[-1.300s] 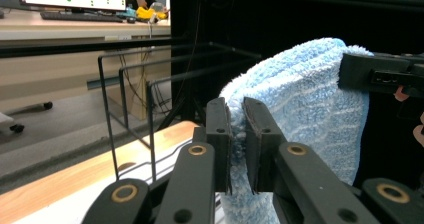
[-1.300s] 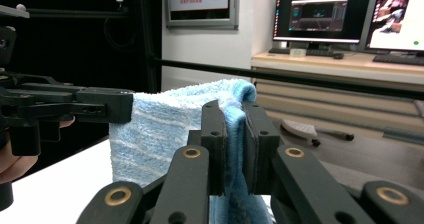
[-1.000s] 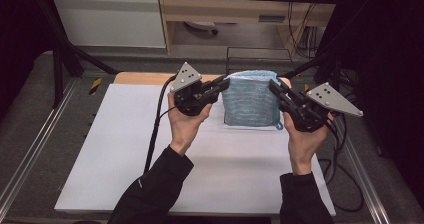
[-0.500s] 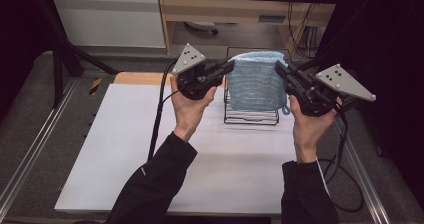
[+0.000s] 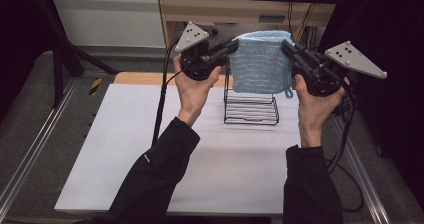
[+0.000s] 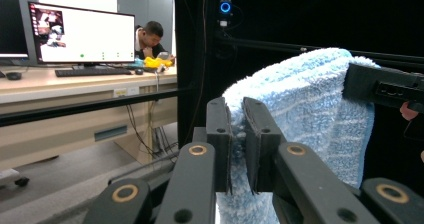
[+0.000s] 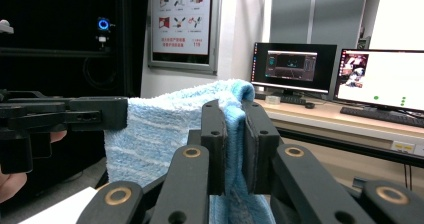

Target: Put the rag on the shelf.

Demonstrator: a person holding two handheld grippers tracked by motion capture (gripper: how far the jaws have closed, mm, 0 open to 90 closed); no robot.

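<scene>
A light blue striped towel [image 5: 261, 61] hangs stretched between my two grippers, high above the far part of the table. My left gripper [image 5: 233, 48] is shut on the towel's upper left corner; the cloth [image 6: 305, 119] is pinched between its jaws. My right gripper [image 5: 286, 47] is shut on the upper right corner, with the towel [image 7: 165, 129] draping left toward the other gripper [image 7: 65, 116]. A black wire rack [image 5: 250, 104] stands on the white table [image 5: 150, 154] below and behind the towel.
The white table surface spreads out in front of the rack. Metal rails [image 5: 30, 159] run along both sides of the table. Desks with monitors [image 7: 292, 64] and a seated person [image 6: 149, 36] are in the room beyond.
Both grippers have risen and moved away from me with the towel held between them. The towel came up off the wire rack, which now stands uncovered below it.
</scene>
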